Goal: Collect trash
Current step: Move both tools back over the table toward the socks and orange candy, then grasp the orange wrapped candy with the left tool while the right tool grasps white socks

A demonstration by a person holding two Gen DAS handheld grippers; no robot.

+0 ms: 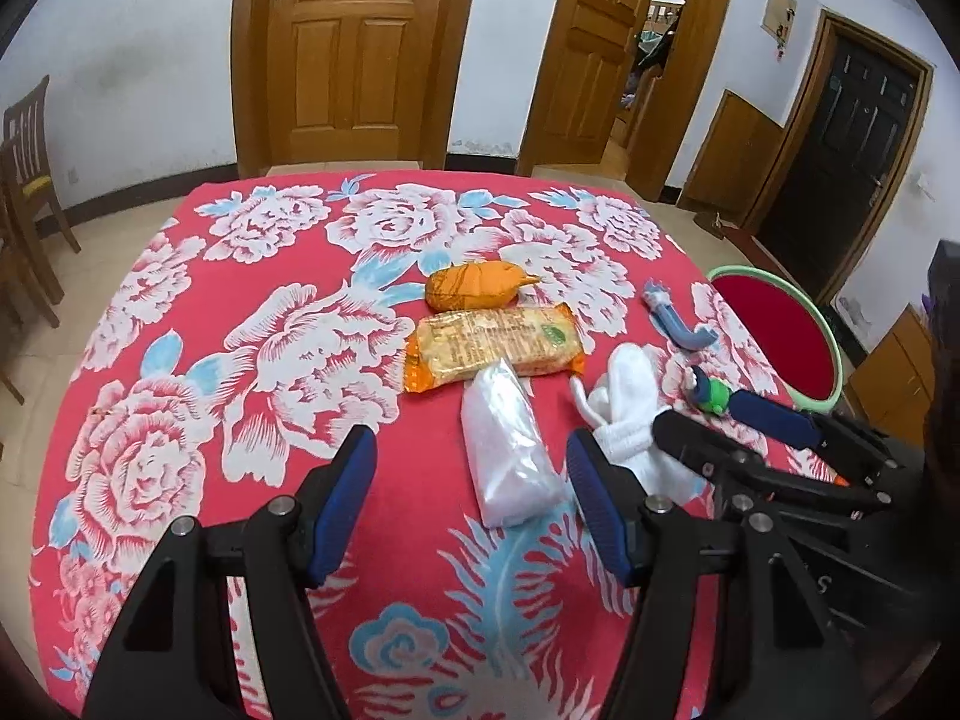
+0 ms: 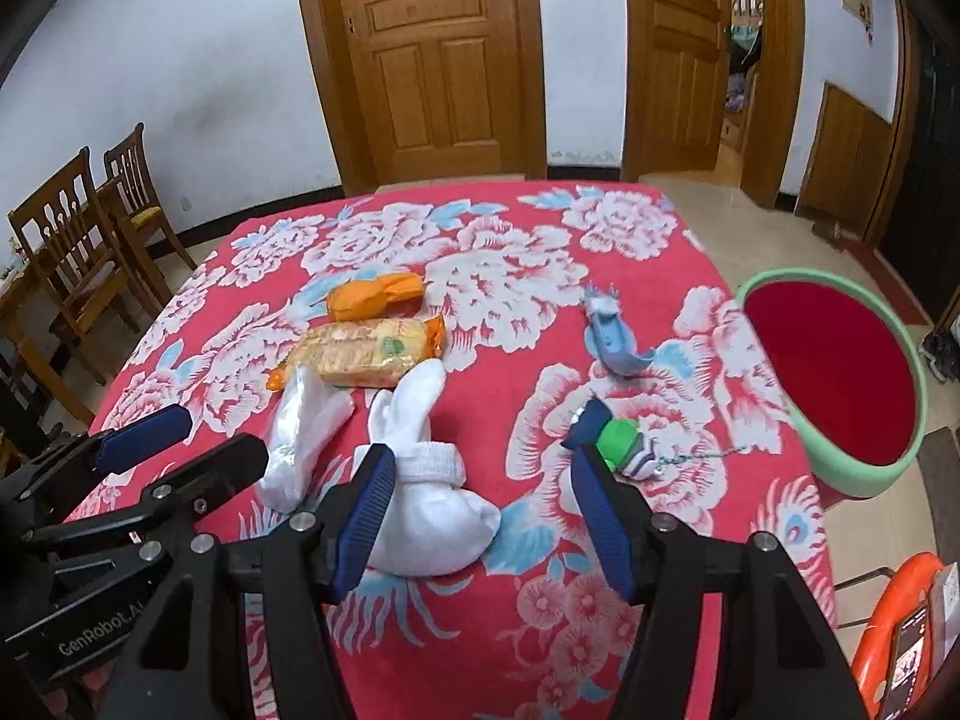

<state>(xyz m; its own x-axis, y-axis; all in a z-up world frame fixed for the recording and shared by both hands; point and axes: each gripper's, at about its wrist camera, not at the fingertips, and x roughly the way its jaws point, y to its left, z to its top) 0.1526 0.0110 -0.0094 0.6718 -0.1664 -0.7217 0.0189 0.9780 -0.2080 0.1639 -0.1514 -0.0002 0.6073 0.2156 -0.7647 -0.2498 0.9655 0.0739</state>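
Observation:
On the red floral tablecloth lie an orange wrapper, a cracker packet and a clear plastic bag. My left gripper hovers open just over the near end of the bag, not touching it. Rolled white socks lie to the right of the bag. My right gripper is open above the socks, its right finger beside a small green toy.
A green bin with a red inside stands off the table's right edge. A blue plastic piece lies behind the toy. Wooden chairs stand at the left. An orange object holding a phone sits near right.

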